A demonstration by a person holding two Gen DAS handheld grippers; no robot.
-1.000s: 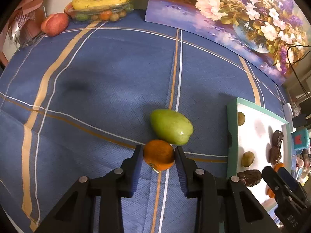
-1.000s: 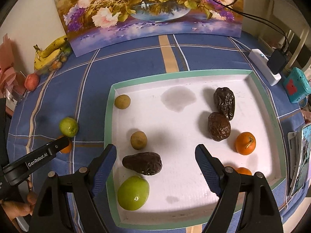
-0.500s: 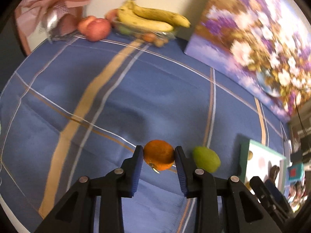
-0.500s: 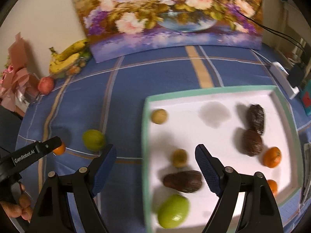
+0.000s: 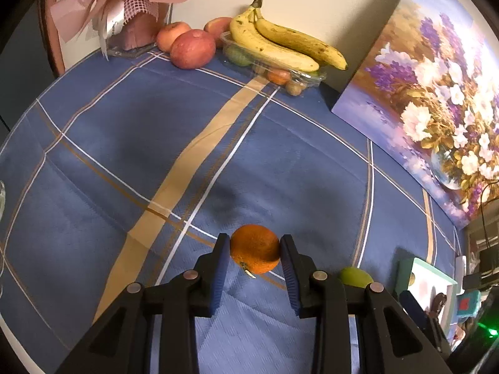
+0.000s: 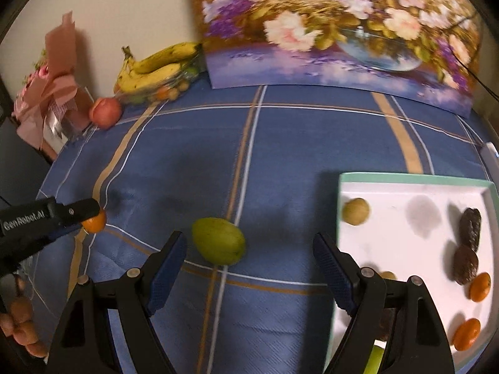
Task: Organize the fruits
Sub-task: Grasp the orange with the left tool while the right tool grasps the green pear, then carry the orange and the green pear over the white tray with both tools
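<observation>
My left gripper (image 5: pixel 255 249) is shut on a small orange (image 5: pixel 255 248) and holds it above the blue tablecloth; it also shows at the left in the right wrist view (image 6: pixel 90 215), with the orange (image 6: pixel 94 222) in it. A green fruit (image 6: pixel 218 240) lies on the cloth, just ahead of my open, empty right gripper (image 6: pixel 249 249) and toward its left finger. It shows low right in the left wrist view (image 5: pixel 355 276). A white tray (image 6: pixel 414 178) with a green rim at the right holds dark fruits (image 6: pixel 471 227), oranges (image 6: pixel 480 286) and small tan fruits (image 6: pixel 355 211).
At the back left stand bananas (image 5: pixel 280 43) on a clear fruit box (image 5: pixel 307 78), red apples (image 5: pixel 192 49) and a pink wrapped gift (image 5: pixel 124 15). A flower painting (image 6: pixel 336 28) leans on the wall. A white power strip (image 6: pixel 492 152) lies beyond the tray.
My left gripper has lifted the orange and swung left, away from the green fruit, toward the bananas. My right gripper has moved left off the tray to the green fruit.
</observation>
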